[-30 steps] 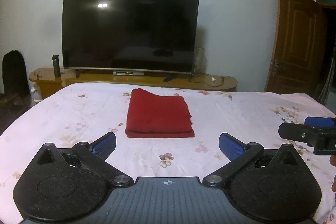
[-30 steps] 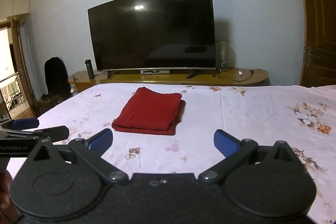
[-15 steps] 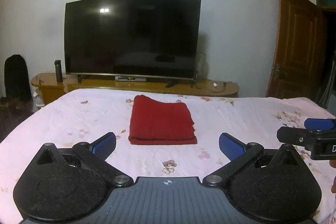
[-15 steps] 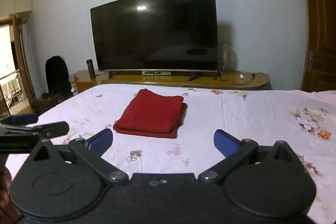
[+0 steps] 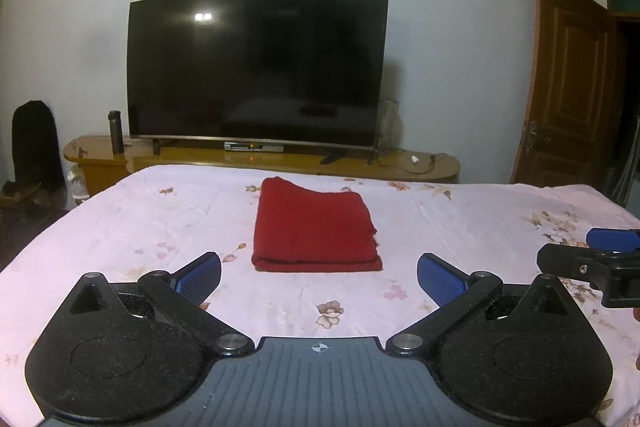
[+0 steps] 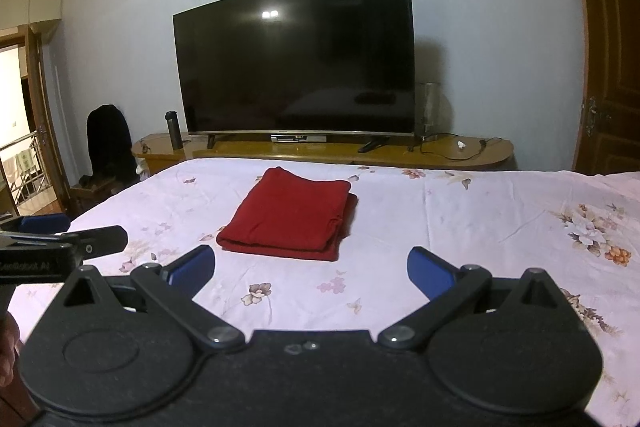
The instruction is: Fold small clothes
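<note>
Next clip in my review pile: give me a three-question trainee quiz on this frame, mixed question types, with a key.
1. True or false: the red garment lies folded on the bed sheet.
2. The left gripper is: A) open B) shut on cloth C) hidden
3. Fill in: the dark bottle stands to the ____ of the TV.

Key: 1 true; 2 A; 3 left

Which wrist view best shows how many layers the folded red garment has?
The right wrist view: the red garment is seen at an angle, exposing stacked layers along its right edge. The left wrist view faces it head-on, showing the top and front fold.
</note>
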Demonstrator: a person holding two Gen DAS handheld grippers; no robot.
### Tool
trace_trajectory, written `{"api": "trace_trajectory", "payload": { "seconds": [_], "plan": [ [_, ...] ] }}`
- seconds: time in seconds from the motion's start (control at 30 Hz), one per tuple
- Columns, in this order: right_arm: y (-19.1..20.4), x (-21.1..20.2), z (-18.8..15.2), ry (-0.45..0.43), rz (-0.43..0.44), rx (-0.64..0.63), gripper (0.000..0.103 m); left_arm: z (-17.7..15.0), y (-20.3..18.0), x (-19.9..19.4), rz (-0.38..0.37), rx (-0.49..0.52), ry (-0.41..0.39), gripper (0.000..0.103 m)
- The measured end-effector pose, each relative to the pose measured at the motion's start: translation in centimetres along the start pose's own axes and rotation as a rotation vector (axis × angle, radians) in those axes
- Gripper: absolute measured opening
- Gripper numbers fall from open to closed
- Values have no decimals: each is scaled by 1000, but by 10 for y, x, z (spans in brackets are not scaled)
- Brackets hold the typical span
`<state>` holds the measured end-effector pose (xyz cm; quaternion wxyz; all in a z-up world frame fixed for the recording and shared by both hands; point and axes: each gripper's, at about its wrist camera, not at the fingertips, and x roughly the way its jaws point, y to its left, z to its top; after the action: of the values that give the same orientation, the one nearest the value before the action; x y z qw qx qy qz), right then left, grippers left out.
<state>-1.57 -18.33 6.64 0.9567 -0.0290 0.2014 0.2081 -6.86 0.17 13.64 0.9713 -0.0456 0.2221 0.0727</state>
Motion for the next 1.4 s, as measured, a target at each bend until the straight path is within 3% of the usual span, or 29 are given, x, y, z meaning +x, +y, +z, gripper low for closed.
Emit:
{"api": "trace_trajectory", "payload": {
  "seconds": [1.4],
  "plan": [
    [4,2,-2,-8,-5,4,102,0,0,2,-8,15,-3,103]
  ]
}}
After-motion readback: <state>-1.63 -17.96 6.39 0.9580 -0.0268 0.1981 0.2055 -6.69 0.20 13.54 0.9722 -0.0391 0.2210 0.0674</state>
